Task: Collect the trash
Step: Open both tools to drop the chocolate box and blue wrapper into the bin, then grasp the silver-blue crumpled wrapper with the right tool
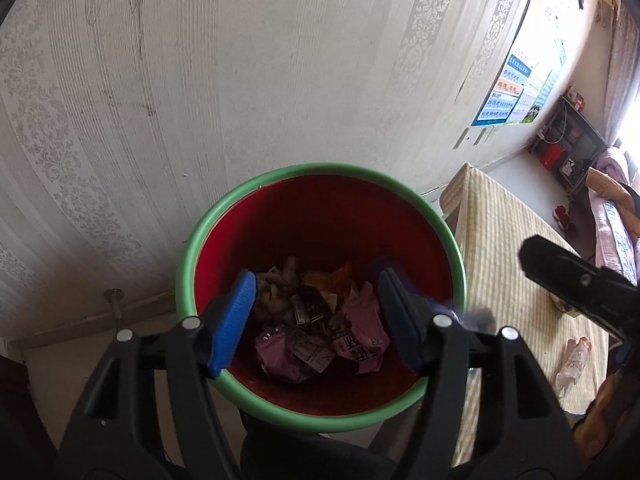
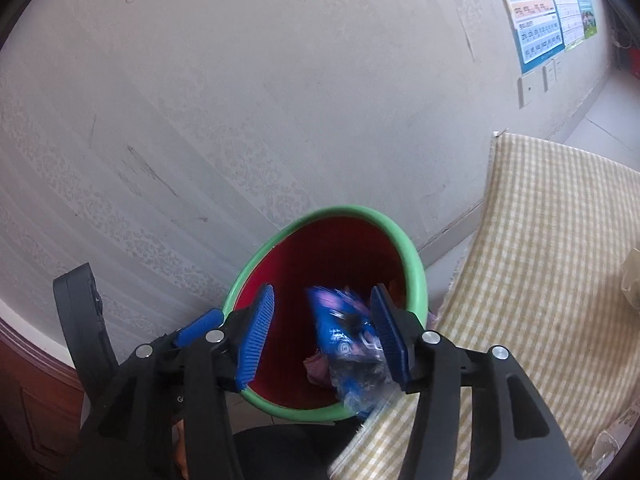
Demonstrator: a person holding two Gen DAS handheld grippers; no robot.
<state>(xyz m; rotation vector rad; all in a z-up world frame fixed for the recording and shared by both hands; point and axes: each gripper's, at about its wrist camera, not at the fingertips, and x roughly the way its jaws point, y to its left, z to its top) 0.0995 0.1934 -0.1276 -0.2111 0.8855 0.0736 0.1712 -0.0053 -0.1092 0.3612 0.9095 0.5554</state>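
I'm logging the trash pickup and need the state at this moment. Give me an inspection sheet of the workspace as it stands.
Surface: checked yellow tablecloth beside the bin.
Job's things: red bin with green rim holding crumpled wrappers; blurred blue wrapper between the right claw's pads, over the bin.
Clutter: white wrapper left on the cloth.
Grippers: left claw open, empty; right claw open.
Cables: nothing seen.
Surroundings: patterned wallpaper, wall poster.

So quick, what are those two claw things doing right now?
Left gripper: open, empty, over the bin.
Right gripper: open; blue wrapper lies against one finger, unclamped.
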